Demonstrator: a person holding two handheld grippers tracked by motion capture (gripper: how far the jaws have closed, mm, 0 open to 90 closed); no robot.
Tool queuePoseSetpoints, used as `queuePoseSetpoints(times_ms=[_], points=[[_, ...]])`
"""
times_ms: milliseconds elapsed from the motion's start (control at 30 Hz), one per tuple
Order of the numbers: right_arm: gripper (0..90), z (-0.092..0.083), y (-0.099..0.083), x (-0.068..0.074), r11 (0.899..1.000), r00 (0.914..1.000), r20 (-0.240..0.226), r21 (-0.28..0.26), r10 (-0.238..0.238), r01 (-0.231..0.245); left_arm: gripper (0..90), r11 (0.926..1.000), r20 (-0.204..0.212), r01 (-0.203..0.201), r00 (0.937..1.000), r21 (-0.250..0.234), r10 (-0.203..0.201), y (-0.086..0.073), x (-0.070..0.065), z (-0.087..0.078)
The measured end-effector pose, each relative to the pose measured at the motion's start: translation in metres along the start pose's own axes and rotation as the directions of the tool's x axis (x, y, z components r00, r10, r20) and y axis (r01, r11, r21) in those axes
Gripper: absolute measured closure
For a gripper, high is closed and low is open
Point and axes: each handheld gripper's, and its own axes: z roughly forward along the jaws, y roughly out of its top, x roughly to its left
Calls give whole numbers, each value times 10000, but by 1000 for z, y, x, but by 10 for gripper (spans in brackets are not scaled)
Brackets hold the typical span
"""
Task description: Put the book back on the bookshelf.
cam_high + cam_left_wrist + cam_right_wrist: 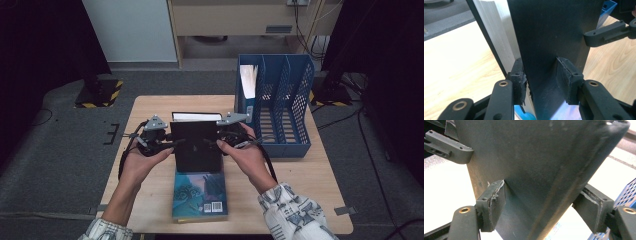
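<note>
Holding one black book upright at table centre, 2 grippers: left gripper clamps its left edge, right gripper its right edge w/ spine, pads pressing both covers. 2nd book, teal, lies flat just near of it. One blue file rack far right.
</note>
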Motion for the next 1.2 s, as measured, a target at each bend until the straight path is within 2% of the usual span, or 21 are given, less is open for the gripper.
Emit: queuePoseSetpoints(times_ms=[200,300,633,833,900,1000,1200], points=[[279,-8,-5,6,9996,9997,-90,-118,-244,243,592,9997,79,31,10000,-241,-29,-9,-7,-6],[265,-8,-5,5,9995,9992,-247,-116,-313,310,590,9996,134,55,9999,-288,-51,-10,-7,-6],[249,-9,-5,6,9983,9977,-344,-51,-580,578,588,9992,216,46,9998,-408,-37,-16,-11,-8],[155,-3,-2,5,9979,9949,-789,-213,-626,611,588,9986,257,41,9997,-522,-27,-20,-13,-10],[134,1,0,8,9963,9926,-876,-268,-839,819,585,9986,241,24,9997,-531,-12,-21,-13,-10],[136,4,1,8,9967,9925,-935,-250,-789,768,582,9978,31,148,9999,-646,-146,-25,-13,-11],[173,0,1,8,9970,9921,-997,-183,-765,751,582,9957,-5,344,9994,-860,-345,-32,-13,-10]])
